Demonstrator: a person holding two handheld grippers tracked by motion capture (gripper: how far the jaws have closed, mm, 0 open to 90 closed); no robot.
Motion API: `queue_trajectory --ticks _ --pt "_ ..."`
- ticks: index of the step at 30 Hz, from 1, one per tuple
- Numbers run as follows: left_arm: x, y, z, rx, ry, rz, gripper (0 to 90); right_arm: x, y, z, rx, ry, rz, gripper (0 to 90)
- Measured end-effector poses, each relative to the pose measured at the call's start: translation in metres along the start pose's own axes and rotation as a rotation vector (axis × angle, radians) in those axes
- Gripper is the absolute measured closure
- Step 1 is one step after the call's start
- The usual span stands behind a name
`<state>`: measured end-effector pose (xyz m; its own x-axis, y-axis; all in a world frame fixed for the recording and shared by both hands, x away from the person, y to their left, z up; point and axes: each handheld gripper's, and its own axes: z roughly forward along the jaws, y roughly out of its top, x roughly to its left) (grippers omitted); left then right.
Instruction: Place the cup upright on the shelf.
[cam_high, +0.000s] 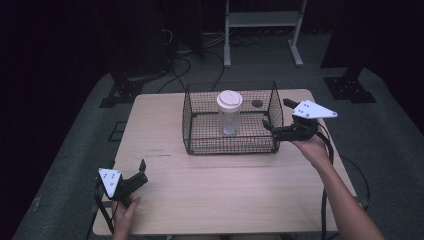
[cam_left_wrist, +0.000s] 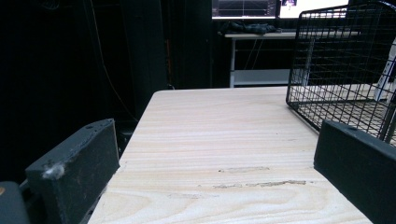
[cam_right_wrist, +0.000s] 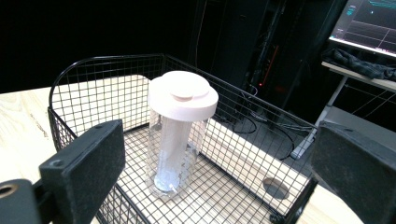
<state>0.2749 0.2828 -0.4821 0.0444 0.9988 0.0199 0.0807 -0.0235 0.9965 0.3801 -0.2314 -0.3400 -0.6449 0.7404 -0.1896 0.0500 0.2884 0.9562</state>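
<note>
A clear bottle (cam_high: 229, 120) with a white lid (cam_high: 229, 100) stands upright inside a black wire basket (cam_high: 189, 125) at the back middle of the wooden table (cam_high: 225, 190). My right gripper (cam_high: 276, 114) is held just outside the basket's right side, open, with nothing between its jaws. In the right gripper view, the bottle (cam_right_wrist: 177, 144) stands beyond the open right gripper (cam_right_wrist: 219, 149), inside the basket (cam_right_wrist: 93, 65). My left gripper (cam_high: 140, 175) rests open near the table's front left corner. In the left gripper view, bare table (cam_left_wrist: 224, 121) lies between the jaws of the left gripper (cam_left_wrist: 215, 140), with the basket (cam_left_wrist: 336, 60) ahead on the right.
A round dark hole (cam_high: 257, 103) sits in the tabletop behind the basket, also seen as the hole (cam_right_wrist: 275, 188). A white metal frame (cam_high: 262, 20) and cables stand on the floor behind the table. A monitor (cam_right_wrist: 369, 23) glows off to the side.
</note>
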Motion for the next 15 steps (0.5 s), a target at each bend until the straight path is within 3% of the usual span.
queue_trajectory --ticks 15 --pt "0.0 0.0 0.0 0.001 0.001 0.005 0.0 0.001 -0.02 -0.017 0.01 -0.01 0.015 2.4"
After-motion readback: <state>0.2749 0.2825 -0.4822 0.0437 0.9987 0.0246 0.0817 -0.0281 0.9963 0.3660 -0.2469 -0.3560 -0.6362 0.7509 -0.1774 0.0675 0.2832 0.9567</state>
